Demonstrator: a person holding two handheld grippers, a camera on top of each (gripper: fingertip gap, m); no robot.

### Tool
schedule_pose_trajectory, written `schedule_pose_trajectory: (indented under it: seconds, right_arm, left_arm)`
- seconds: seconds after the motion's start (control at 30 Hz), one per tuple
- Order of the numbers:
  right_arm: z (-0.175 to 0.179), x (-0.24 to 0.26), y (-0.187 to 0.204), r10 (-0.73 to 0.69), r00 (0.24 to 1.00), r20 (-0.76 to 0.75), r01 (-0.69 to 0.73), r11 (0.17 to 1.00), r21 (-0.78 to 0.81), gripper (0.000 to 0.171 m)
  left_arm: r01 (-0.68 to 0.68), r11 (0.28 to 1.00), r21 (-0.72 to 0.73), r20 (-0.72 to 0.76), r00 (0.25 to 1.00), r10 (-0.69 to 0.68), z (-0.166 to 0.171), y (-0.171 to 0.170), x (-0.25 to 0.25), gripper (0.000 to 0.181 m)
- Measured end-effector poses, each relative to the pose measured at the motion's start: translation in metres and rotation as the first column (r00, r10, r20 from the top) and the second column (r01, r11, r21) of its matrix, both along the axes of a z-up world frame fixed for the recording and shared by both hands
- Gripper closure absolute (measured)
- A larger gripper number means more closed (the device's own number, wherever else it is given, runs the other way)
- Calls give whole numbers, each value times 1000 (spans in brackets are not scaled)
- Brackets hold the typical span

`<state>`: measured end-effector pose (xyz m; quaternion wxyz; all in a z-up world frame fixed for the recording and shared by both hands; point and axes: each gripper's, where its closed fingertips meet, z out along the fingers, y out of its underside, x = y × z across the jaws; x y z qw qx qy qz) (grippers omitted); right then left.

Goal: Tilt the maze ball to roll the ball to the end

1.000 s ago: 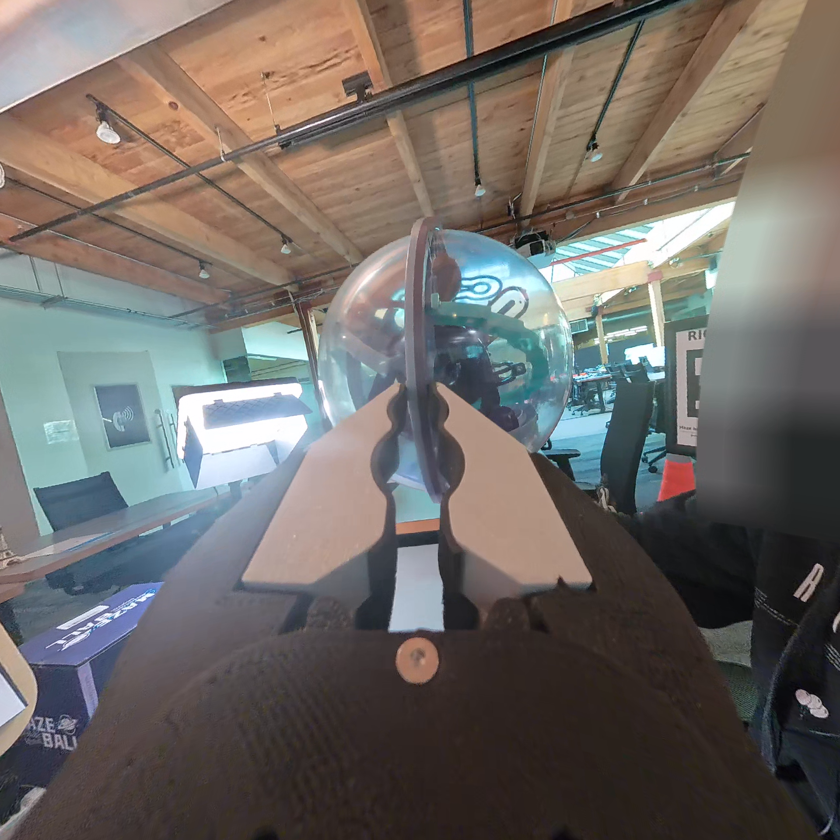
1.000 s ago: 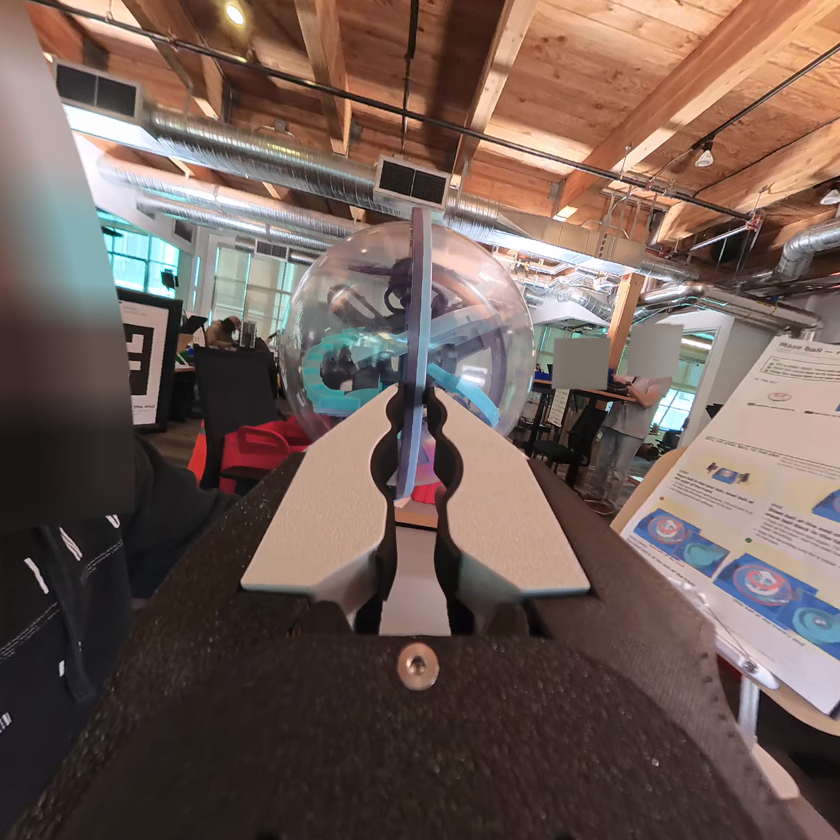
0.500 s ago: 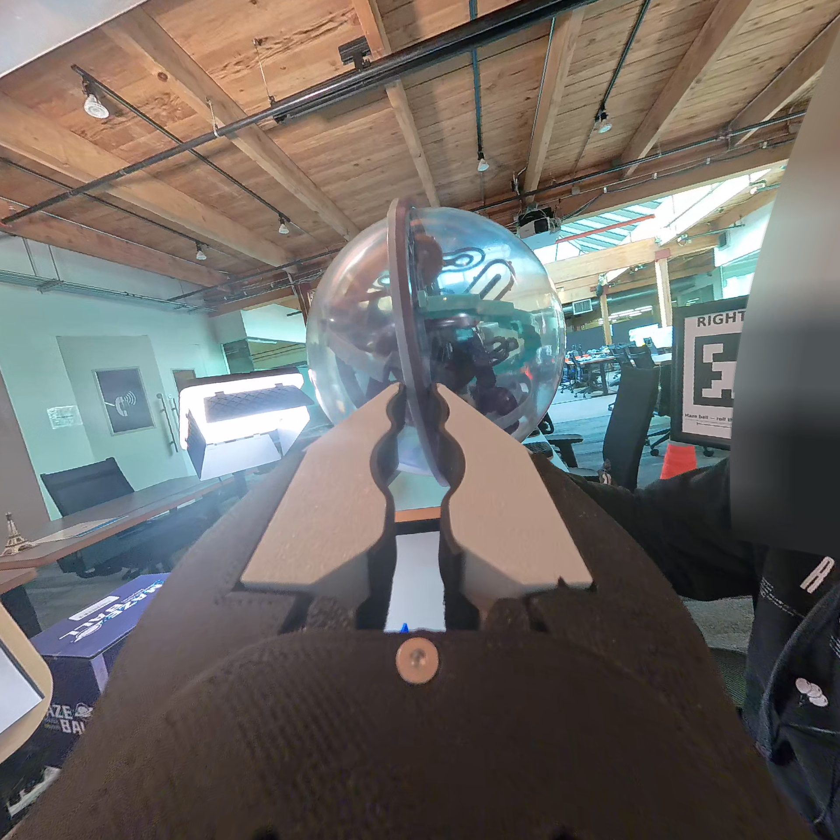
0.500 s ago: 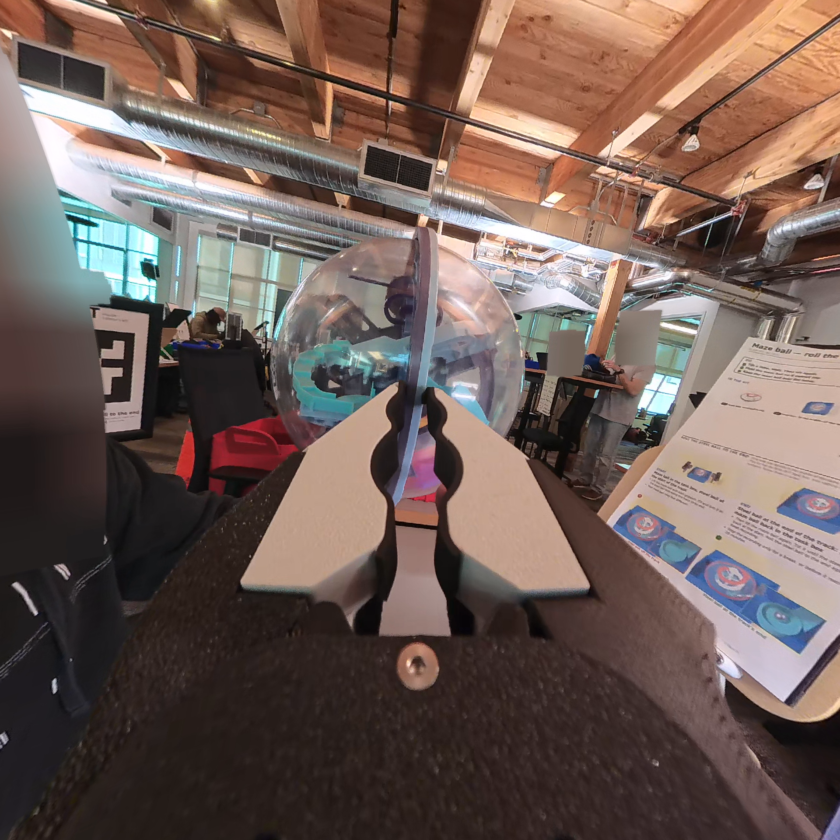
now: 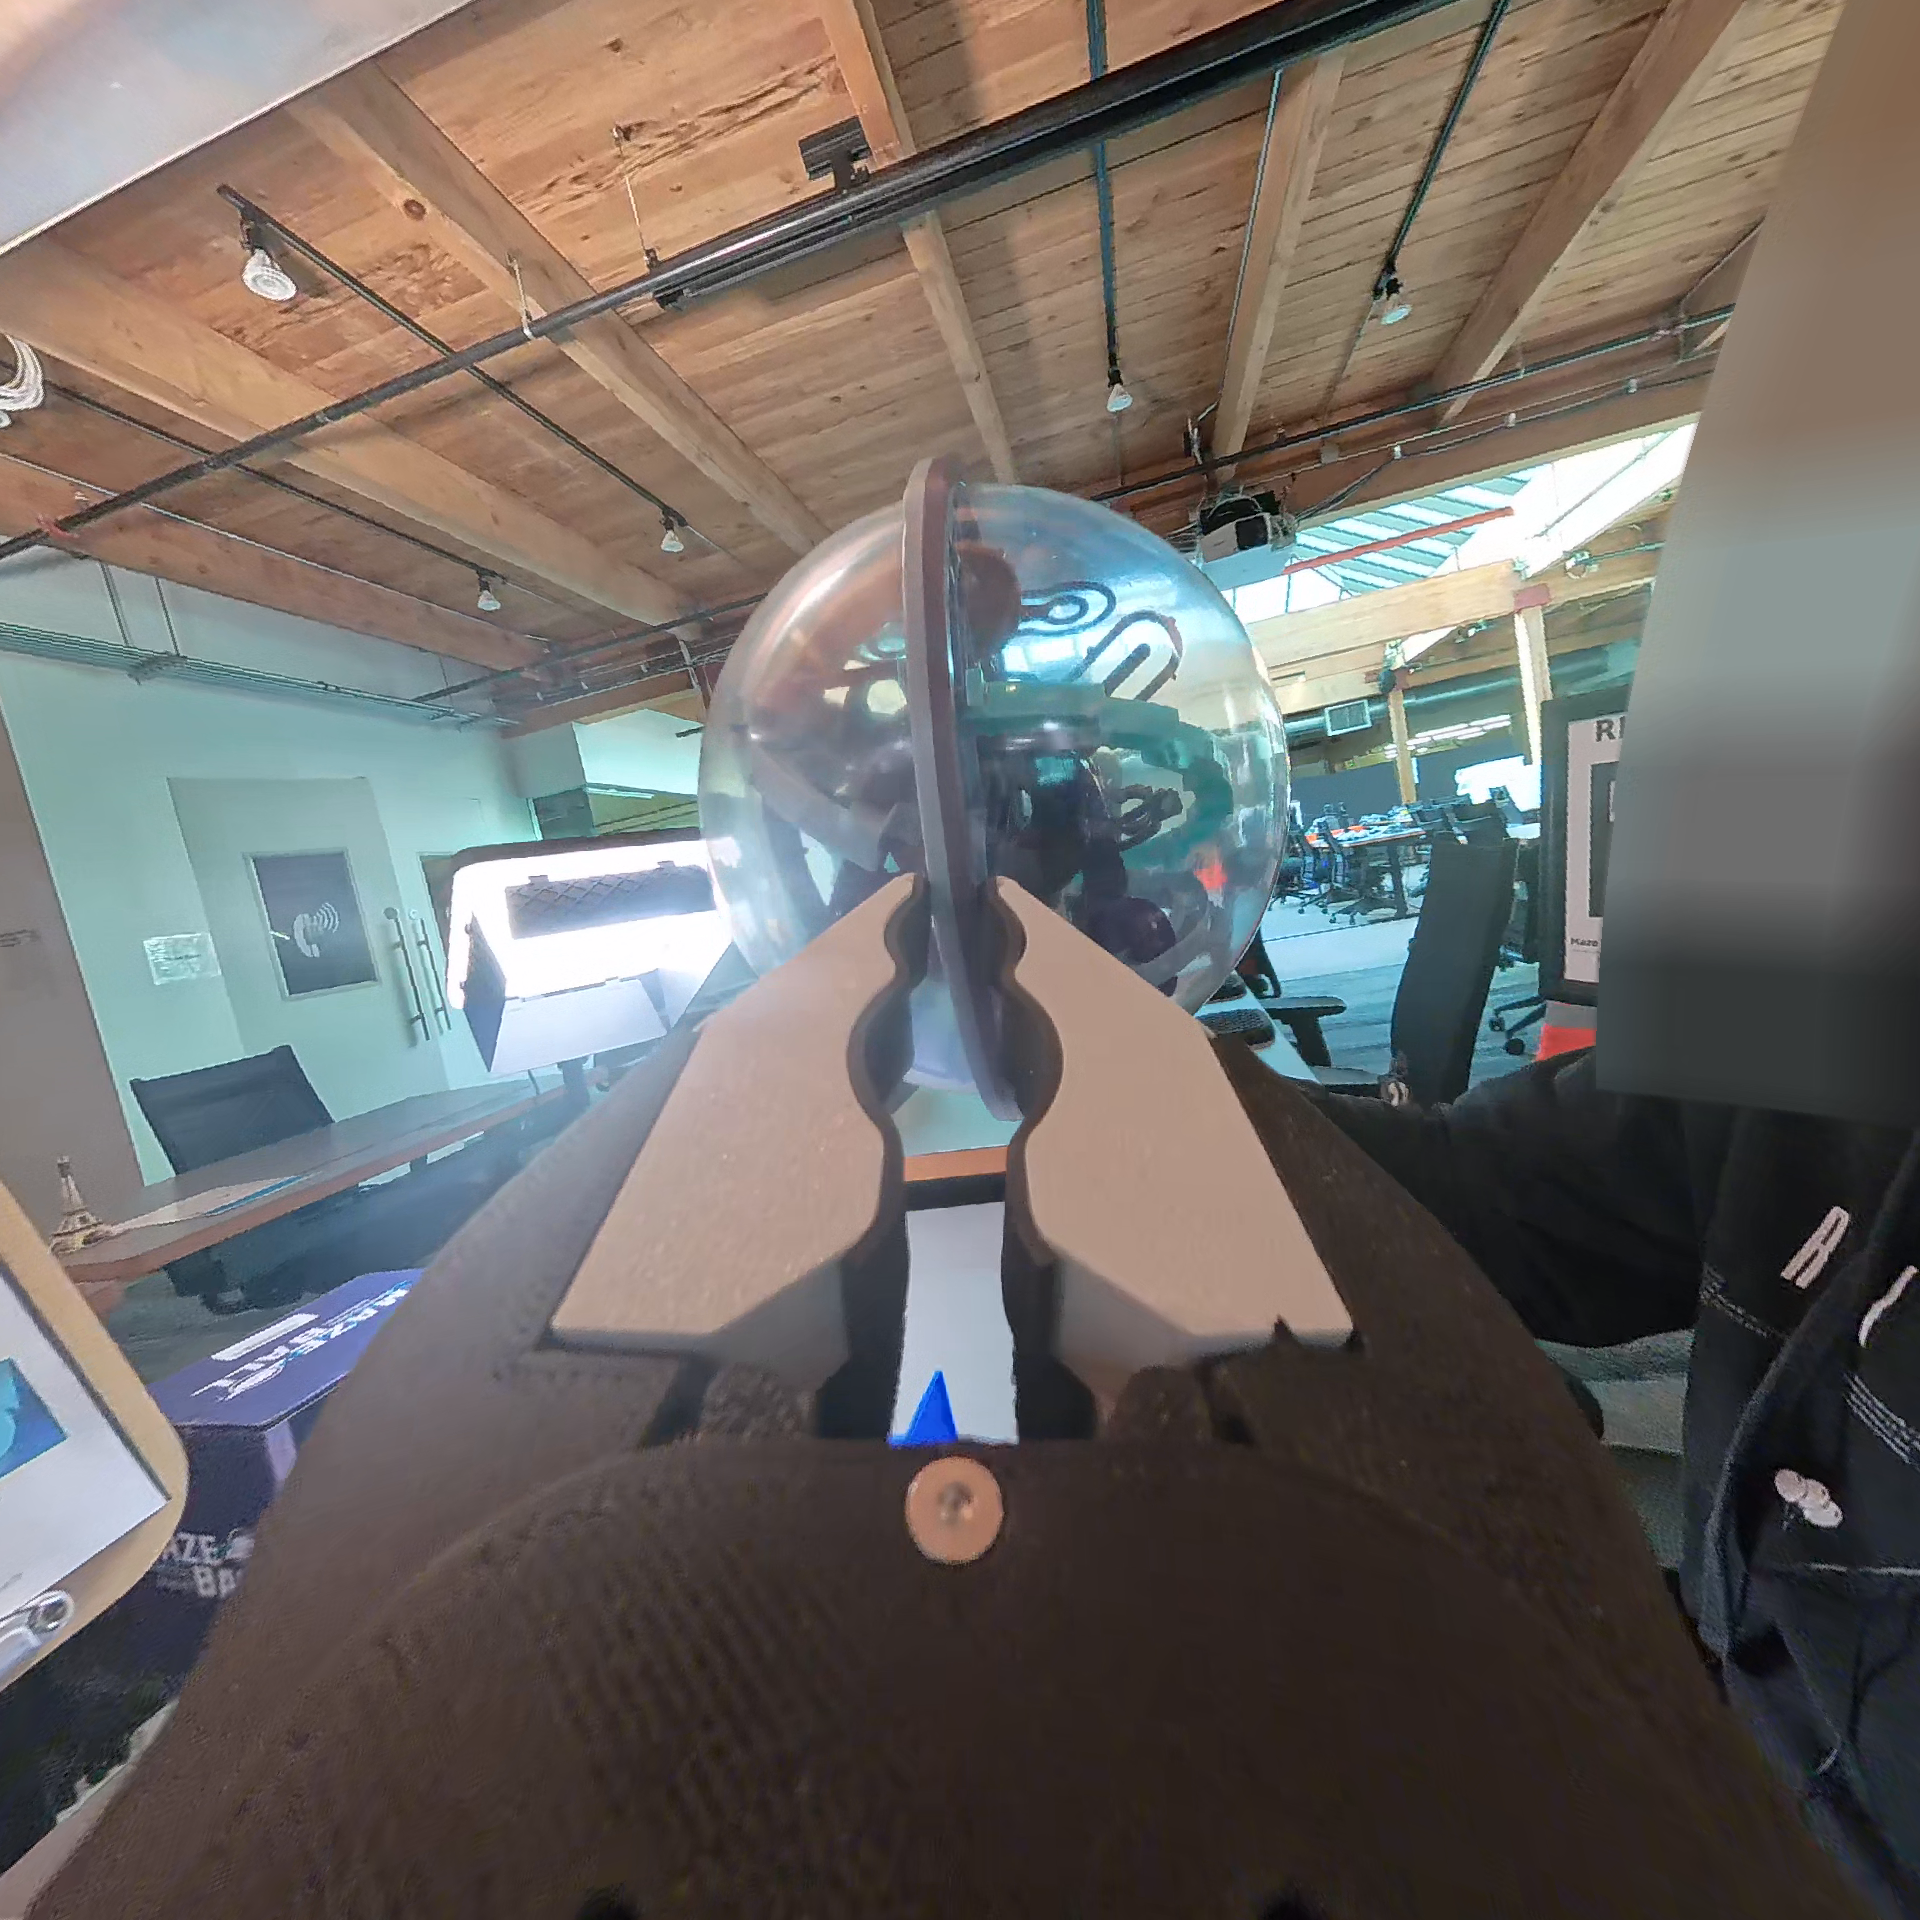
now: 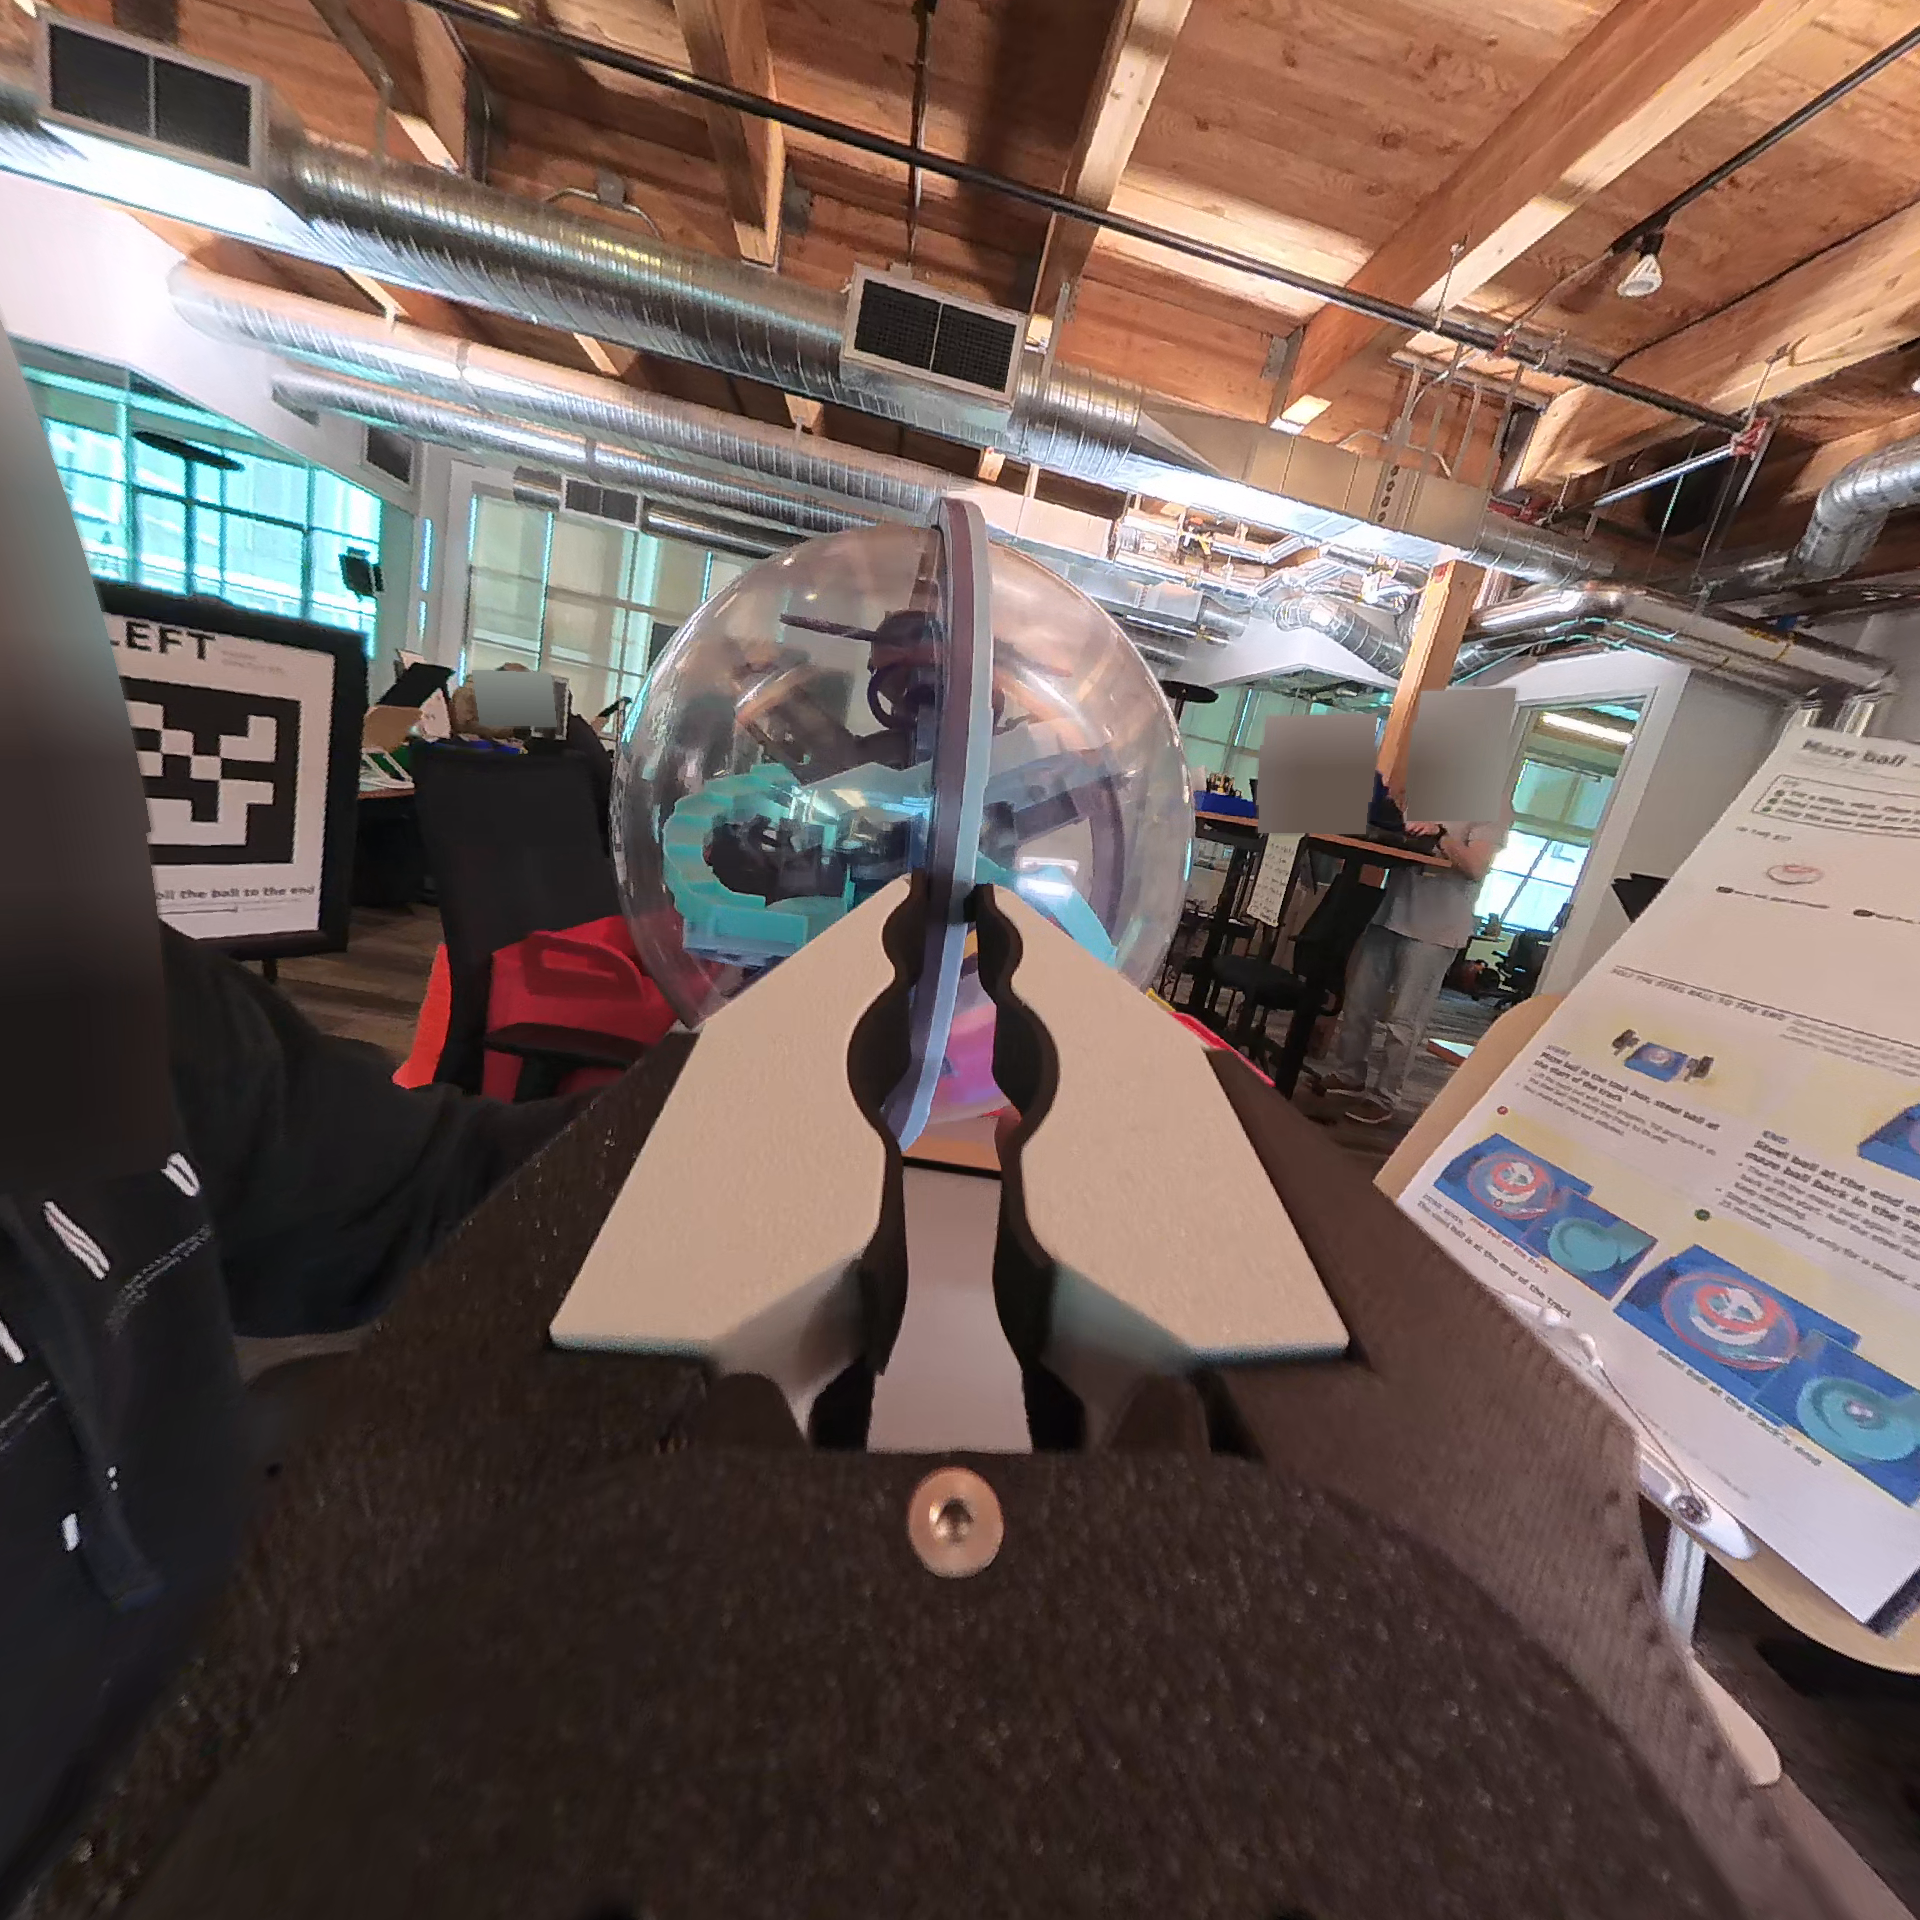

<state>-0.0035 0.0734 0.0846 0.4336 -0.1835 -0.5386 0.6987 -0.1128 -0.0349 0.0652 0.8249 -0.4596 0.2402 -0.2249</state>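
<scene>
Gripping the maze ball (image 5: pixel 1091 790) by its dark rim, your left gripper (image 5: pixel 961 940) has its fingers (image 5: pixel 769 1122) closed on the flange; your right gripper (image 6: pixel 945 914) clamps the same rim opposite. Held aloft, the clear sphere sits at 12 o'clock from each gripper, teal track (image 6: pixel 727 862) inside

Left gripper (image 5: pixel 958 914) is pinched tight on the purple rim ring of the clear maze ball (image 5: pixel 1101 790), holding it up against the wooden ceiling (image 5: pixel 727 260). Teal and dark tracks twist around inside. Purple box (image 5: pixel 281 1361) sits lower left, a bright light panel (image 5: pixel 582 935) behind it.
</scene>
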Motion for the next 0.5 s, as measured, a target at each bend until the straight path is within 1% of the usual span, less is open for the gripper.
schedule_pose_trajectory:
  seconds: [0.27, 0.37, 0.5]
  right_arm:
    - [-18, -16, 1, 8, 1000, 6, -8, 1000, -1, 164]
    - [-20, -15, 9, 32, 999, -3, -32, 998, -52, 165]
    - [-12, -5, 26, 37, 998, -57, -44, 991, -129, 164]
  left_arm:
    - [2, 1000, 3, 46, 999, -2, -10, 0, -15, 173]
    - [3, 1000, -1, 58, 998, -3, -5, 11, -16, 173]
    - [7, 1000, 5, 32, 999, -7, 1, 29, -8, 173]
